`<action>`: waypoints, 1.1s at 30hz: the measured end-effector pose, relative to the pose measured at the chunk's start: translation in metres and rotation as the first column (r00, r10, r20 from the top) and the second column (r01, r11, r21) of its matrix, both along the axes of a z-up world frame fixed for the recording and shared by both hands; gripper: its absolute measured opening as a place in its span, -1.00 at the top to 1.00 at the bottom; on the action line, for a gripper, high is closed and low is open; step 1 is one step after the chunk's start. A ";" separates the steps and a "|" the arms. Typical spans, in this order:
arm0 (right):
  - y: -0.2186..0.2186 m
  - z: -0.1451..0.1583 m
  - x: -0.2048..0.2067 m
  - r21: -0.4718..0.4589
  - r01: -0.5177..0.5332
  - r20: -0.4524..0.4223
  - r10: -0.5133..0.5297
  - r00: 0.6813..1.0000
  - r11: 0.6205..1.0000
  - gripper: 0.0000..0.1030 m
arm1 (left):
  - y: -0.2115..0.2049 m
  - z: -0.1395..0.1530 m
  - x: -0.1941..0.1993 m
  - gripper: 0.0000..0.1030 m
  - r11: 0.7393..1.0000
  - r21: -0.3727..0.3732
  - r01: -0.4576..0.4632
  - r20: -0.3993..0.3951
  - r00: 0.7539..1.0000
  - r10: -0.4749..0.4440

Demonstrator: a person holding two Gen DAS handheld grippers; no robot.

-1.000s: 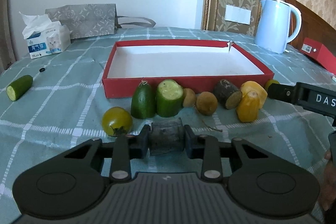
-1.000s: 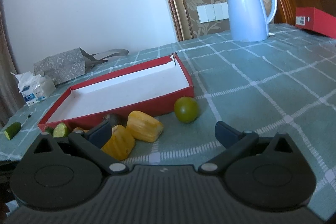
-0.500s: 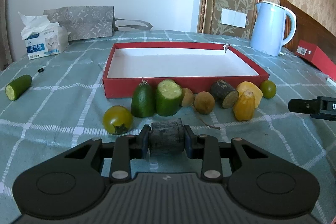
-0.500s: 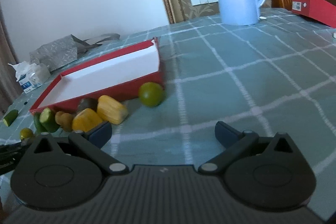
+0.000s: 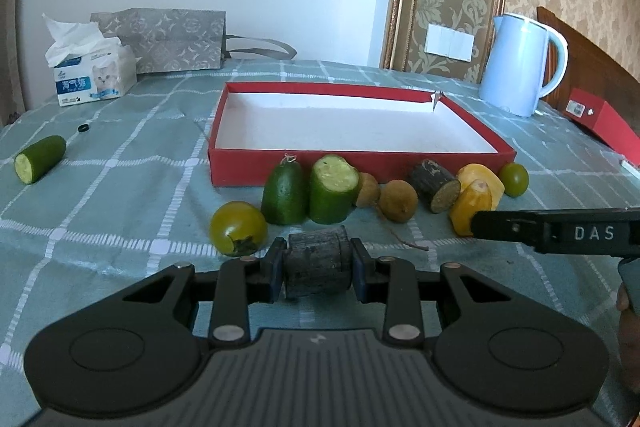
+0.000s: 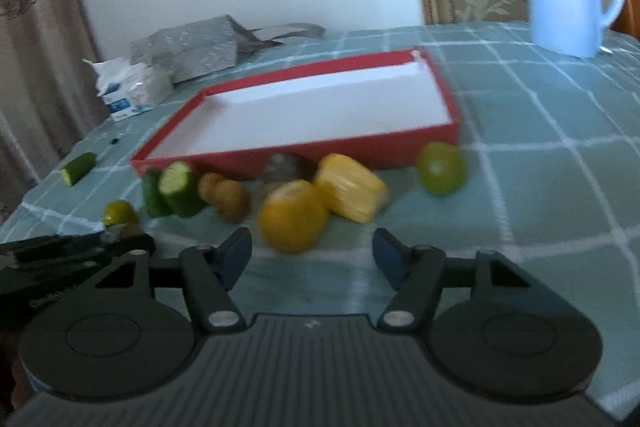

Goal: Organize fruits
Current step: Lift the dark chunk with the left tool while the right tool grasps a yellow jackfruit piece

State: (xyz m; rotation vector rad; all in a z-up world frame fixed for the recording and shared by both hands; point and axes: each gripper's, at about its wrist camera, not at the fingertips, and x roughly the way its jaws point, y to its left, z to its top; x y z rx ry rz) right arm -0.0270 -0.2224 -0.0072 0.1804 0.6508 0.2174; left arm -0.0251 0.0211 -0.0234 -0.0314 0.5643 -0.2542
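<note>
The worktop [image 5: 100, 195], under its checked green cloth, carries everything I work with. The red tray [image 5: 360, 169] lies at its middle with a bare white floor; no fruit is in it. A pale blue kettle [image 5: 520, 67] stands beyond the tray's right corner, well apart from the work. Along the tray's near wall I see a row of pieces: an avocado [image 5: 285, 195], a cut cucumber [image 5: 333, 189], two brown kiwis [image 5: 398, 201], a dark stub [image 5: 434, 185], two yellow pieces [image 6: 294, 215] and a green lime [image 6: 440, 167]; a green tomato [image 5: 238, 229] sits just in front, and a second cucumber piece [image 5: 40, 159] lies far to the left. My left gripper [image 5: 319, 269] has its fingers clenched on a dark cylinder piece [image 5: 318, 267], low over the cloth. My right gripper [image 6: 312, 259] has its fingers spread wide and grasping nothing, the nearer yellow piece just ahead of them; this view is blurred. I judge the step to be the first transfer: the left load needs lifting over the tray's near wall before release, and the right fingers need squaring on the yellow piece.
</note>
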 end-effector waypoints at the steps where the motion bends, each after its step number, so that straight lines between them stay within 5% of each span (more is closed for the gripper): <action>1: 0.003 0.001 0.002 -0.002 -0.007 -0.001 0.007 1.000 1.000 0.00 | 0.001 0.000 0.000 0.37 1.000 -0.005 0.001 -0.001 1.000 -0.001; 6: 0.020 -0.003 0.013 -0.031 0.007 -0.029 -0.007 1.000 0.999 0.34 | 0.006 0.000 -0.001 0.37 1.000 -0.013 0.002 0.002 1.000 -0.002; 17: 0.033 -0.006 0.017 -0.114 0.038 0.009 -0.037 0.999 0.993 0.43 | 0.011 -0.001 -0.001 0.37 0.999 -0.039 0.012 -0.005 1.000 -0.012; 28: 0.005 -0.002 0.007 0.050 0.001 0.014 -0.002 1.000 0.999 0.48 | 0.024 0.014 0.003 0.37 0.994 -0.111 0.024 -0.012 1.000 -0.025; 33: -0.002 -0.003 0.005 0.091 -0.015 0.046 0.011 0.999 0.996 0.49 | 0.016 0.031 0.011 0.37 0.998 -0.058 0.016 0.032 0.999 -0.014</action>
